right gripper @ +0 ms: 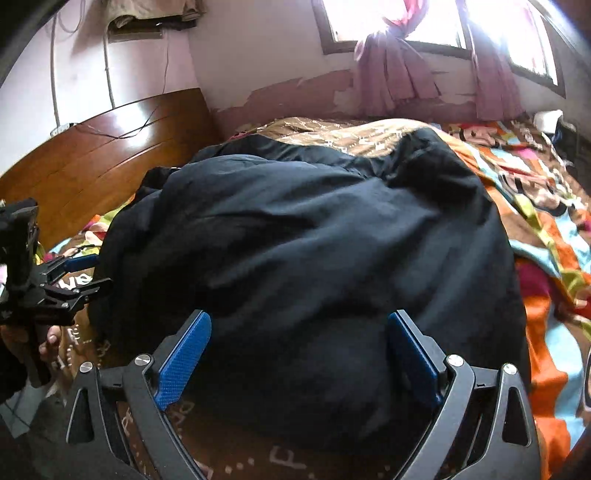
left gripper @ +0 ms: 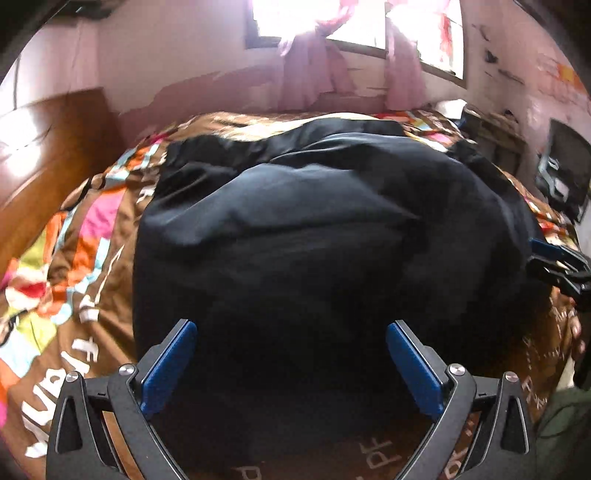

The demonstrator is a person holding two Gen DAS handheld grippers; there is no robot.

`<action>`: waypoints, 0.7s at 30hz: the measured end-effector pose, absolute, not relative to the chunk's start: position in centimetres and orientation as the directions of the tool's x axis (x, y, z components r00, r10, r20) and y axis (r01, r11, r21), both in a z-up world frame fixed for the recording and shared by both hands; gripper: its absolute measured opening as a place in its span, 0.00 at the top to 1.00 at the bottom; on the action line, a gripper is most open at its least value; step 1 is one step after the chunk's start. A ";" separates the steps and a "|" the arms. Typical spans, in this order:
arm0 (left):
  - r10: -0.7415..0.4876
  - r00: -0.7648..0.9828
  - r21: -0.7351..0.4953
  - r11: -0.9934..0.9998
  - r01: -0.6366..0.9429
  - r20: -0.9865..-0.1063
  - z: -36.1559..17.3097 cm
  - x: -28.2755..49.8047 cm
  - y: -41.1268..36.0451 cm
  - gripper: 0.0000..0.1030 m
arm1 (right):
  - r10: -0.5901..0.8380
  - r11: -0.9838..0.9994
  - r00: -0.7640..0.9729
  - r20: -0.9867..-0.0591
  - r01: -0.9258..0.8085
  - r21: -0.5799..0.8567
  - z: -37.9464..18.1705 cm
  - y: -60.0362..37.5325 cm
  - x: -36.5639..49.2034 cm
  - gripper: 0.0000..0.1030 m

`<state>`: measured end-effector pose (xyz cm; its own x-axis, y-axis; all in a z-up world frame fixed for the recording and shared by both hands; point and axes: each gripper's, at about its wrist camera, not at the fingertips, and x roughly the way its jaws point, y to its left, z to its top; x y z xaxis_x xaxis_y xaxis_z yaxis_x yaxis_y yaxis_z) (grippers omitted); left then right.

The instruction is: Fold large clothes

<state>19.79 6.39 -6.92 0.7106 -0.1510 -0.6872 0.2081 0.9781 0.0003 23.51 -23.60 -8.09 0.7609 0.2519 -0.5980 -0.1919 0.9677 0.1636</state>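
Looking along both grippers, we see a large black garment [left gripper: 332, 236] lying on the bed [left gripper: 92, 258], spread over a brightly patterned bedspread. Near us its edge forms a fairly straight, rounded line, which we read as a fold already laid; the far part, toward the window [right gripper: 388, 22], stays bunched and rumpled, with loose ends trailing toward the wooden headboard [right gripper: 110, 147].

Our left gripper [left gripper: 291, 365] hangs above the near edge with its jaws spread wide. The cloth shows between the blue pads [left gripper: 170, 365], but they do not press on it, so nothing is held. Our right gripper [right gripper: 299, 358] stands likewise: jaws wide apart, empty, poised over the same near edge further along. Each gripper appears at the margin of the other's view, one at either side of the garment.

We judge the task to be partly done: one fold seems made and let go, while the garment is still broad and uneven. Smoothing the far bulk and at least one further fold appear to remain. How many layers lie beneath, we cannot tell.
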 end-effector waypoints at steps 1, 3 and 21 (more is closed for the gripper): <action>-0.163 0.709 -0.025 0.979 0.202 -0.686 -7.2 20.2 6.9 0.00 | 0.240 0.971 0.764 -0.600 -0.188 0.148 -8.1 -23.3 23.8 0.09; -0.176 0.704 -0.046 0.979 0.199 -0.688 -7.5 21.0 7.3 0.00 | 0.203 0.979 0.763 -0.614 -0.165 0.118 -8.5 -22.6 24.9 0.09; -0.069 0.710 0.100 0.976 0.193 -0.701 -7.9 29.0 3.3 0.00 | 0.159 0.966 0.718 -0.678 0.030 0.257 -10.5 -27.9 34.6 0.05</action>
<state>29.02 3.34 -7.92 0.7100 -0.0685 -0.7009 0.1925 0.9762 0.0996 34.56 -27.85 -10.46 0.7181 0.1585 -0.6776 0.0297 0.9658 0.2574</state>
